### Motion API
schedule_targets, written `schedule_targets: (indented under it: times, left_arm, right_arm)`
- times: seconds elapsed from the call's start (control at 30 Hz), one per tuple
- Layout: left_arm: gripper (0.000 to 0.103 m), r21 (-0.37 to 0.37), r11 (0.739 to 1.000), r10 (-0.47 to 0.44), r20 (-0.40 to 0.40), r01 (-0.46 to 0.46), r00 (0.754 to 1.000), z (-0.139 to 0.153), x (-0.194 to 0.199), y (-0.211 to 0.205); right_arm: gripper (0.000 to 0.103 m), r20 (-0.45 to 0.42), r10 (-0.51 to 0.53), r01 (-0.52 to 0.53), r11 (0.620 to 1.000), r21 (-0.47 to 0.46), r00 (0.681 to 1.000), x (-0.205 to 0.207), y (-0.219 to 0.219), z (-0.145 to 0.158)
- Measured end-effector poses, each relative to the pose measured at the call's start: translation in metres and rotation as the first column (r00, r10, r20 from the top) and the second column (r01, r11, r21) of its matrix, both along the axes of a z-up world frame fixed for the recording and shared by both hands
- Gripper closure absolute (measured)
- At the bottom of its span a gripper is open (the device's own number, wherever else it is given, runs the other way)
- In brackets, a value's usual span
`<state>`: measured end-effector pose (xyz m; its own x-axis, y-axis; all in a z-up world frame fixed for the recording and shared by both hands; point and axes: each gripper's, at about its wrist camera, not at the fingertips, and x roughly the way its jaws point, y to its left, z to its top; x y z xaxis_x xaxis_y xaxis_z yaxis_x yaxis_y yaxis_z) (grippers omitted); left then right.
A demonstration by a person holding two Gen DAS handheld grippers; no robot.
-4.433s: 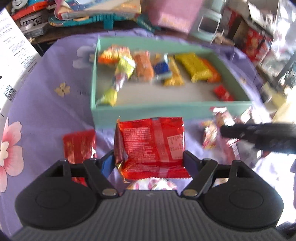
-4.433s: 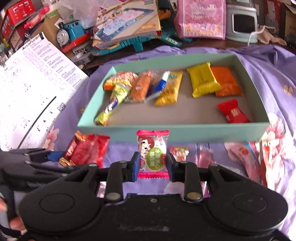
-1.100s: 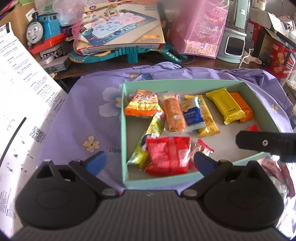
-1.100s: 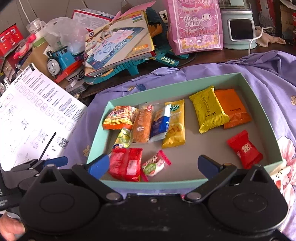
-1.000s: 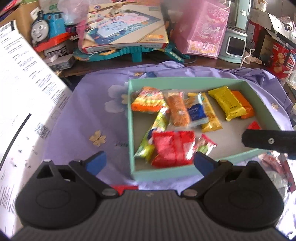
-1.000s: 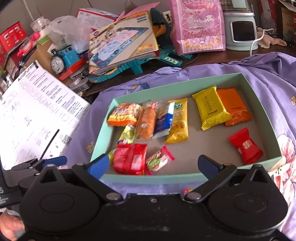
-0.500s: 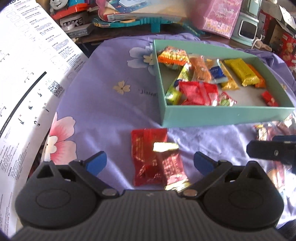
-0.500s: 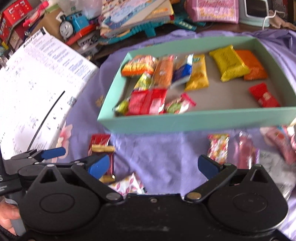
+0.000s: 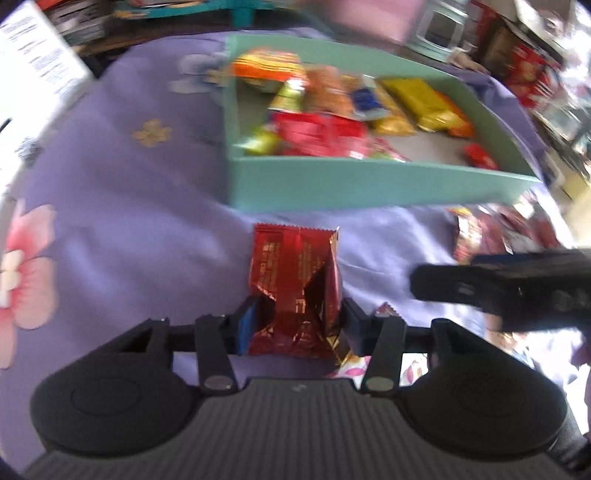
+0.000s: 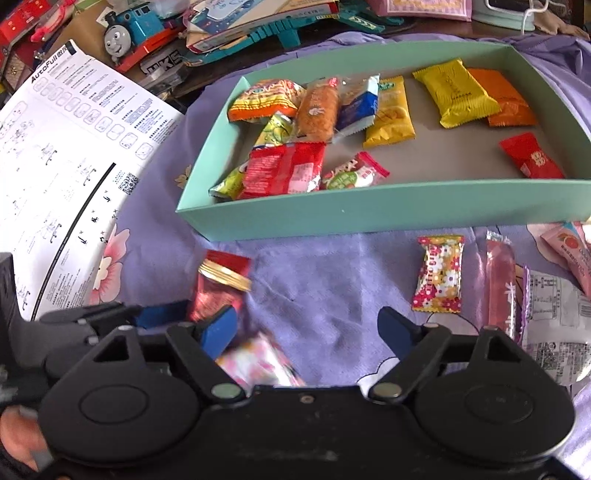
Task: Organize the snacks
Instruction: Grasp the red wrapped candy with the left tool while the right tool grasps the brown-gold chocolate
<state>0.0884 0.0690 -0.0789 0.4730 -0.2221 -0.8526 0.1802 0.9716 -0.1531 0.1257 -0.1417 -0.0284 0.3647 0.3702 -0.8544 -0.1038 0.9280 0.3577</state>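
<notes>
In the left wrist view my left gripper (image 9: 299,321) has its jaws closing on a dark red foil packet (image 9: 291,273). Both pads press its sides, and it buckles up off the purple cloth. The right wrist view shows the same packet (image 10: 221,280) at the lower left. My right gripper (image 10: 308,328) hovers over bare cloth with its jaws closing and nothing pressed between them. A pink-white flowered packet (image 10: 258,360) lies by its left finger. The teal box (image 10: 369,218) beyond holds several snacks.
Loose on the cloth right of my right gripper are a flowered candy (image 10: 439,273), a pink stick pack (image 10: 500,280) and a white wrapper (image 10: 554,295). A printed instruction sheet (image 10: 62,147) covers the left. A toy train (image 10: 125,26) and boxes crowd the far edge.
My left gripper has dropped onto the red foil packet and its jaws have come in against it, crumpling it. My right gripper's jaws have narrowed a little.
</notes>
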Motion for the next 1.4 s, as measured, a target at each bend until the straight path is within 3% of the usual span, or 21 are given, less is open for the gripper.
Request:
schedule_targets:
  times: [0.2, 0.43, 0.57, 0.73, 0.97, 1.1, 1.23, 1.3, 1.33, 1.4]
  left_arm:
    - [0.053, -0.050, 0.996, -0.074, 0.003, 0.074, 0.997, 0.001, 0.000, -0.029]
    - [0.049, -0.040, 0.994, -0.106, -0.001, 0.106, 0.994, 0.000, -0.002, -0.032]
    - [0.039, -0.031, 0.996, -0.081, -0.013, 0.081, 0.997, 0.000, -0.003, -0.025]
    - [0.029, -0.030, 0.998, -0.056, -0.022, 0.056, 0.998, 0.001, -0.005, -0.014]
    - [0.028, -0.025, 0.999, -0.029, -0.011, 0.028, 1.000, 0.007, -0.001, -0.010]
    - [0.029, 0.026, 0.999, -0.030, -0.021, 0.031, 0.999, 0.002, 0.007, -0.023]
    - [0.036, 0.109, 0.993, -0.048, -0.027, 0.051, 0.998, -0.007, 0.009, -0.043]
    - [0.044, 0.150, 0.987, -0.059, -0.006, 0.059, 0.998, -0.007, 0.007, -0.049]
    - [0.056, 0.155, 0.986, -0.065, 0.004, 0.063, 0.998, -0.006, 0.006, -0.049]
    - [0.056, 0.144, 0.988, -0.052, -0.004, 0.052, 0.999, -0.003, 0.006, -0.043]
  right_arm:
    - [0.028, -0.044, -0.007, 0.009, 0.998, 0.057, 0.999, 0.004, -0.006, -0.009]
    - [0.034, -0.055, 0.024, -0.017, 0.993, 0.119, 0.998, 0.008, 0.004, -0.006]
    - [0.056, -0.096, 0.045, -0.037, 0.996, 0.080, 0.994, 0.011, 0.012, -0.019]
    - [0.059, -0.093, 0.030, -0.024, 0.998, 0.064, 0.995, 0.008, 0.003, -0.021]
    - [0.060, -0.089, -0.031, 0.033, 0.999, 0.025, 0.996, 0.000, -0.027, -0.023]
    - [0.062, -0.072, -0.029, 0.029, 1.000, -0.003, 0.997, -0.004, -0.033, -0.024]
    - [0.066, -0.046, -0.010, 0.008, 0.999, -0.042, 0.999, -0.005, -0.027, -0.023]
    - [0.066, -0.034, 0.008, -0.011, 0.998, -0.063, 0.999, -0.006, -0.023, -0.021]
    - [0.066, -0.031, 0.015, -0.018, 0.997, -0.070, 0.999, -0.006, -0.019, -0.020]
    - [0.065, -0.026, 0.036, -0.038, 0.996, -0.078, 0.999, -0.009, -0.015, -0.018]
